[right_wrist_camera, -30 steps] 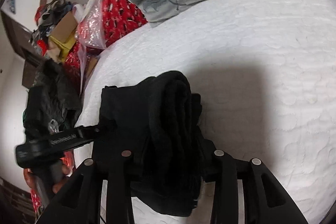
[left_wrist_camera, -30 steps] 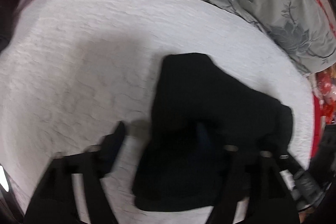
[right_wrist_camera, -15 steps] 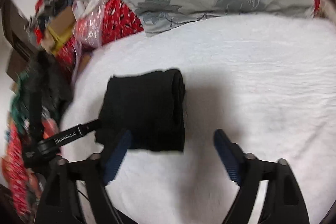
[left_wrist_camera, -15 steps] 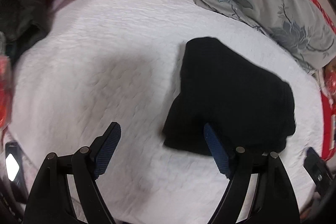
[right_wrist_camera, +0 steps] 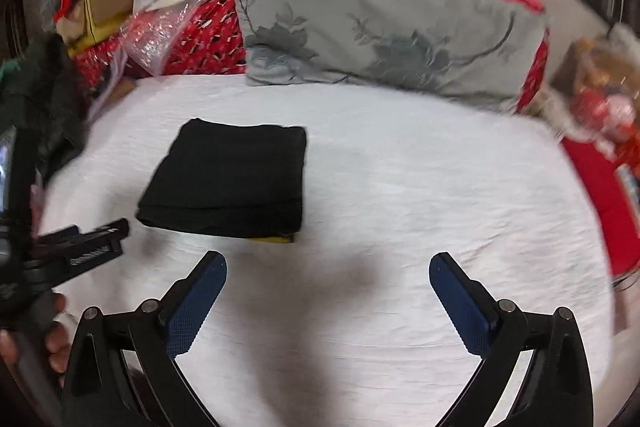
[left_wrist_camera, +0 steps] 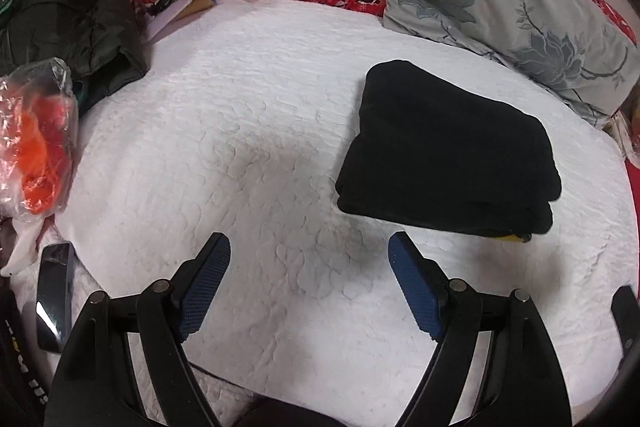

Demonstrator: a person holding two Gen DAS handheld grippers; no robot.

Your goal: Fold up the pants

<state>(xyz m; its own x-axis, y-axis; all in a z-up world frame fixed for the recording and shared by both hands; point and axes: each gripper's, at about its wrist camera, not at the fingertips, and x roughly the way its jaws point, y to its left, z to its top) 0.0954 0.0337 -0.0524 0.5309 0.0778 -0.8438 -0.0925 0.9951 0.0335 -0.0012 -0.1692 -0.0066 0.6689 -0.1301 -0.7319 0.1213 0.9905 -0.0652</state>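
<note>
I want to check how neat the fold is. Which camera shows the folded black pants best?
The left wrist view: the black pants are sharp there, with stacked layers visible along the near edge. The right wrist view shows the whole bundle as a rectangle on the white bedspread, but blurred, so edges are soft.

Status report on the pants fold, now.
Left gripper open, empty. Right gripper just opened, nothing between its jaws. Black pants folded on white bedspread. Nothing in the way.

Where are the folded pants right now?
In the right wrist view the pants lie left of centre on the white bedspread, just short of the grey pillow.
</note>
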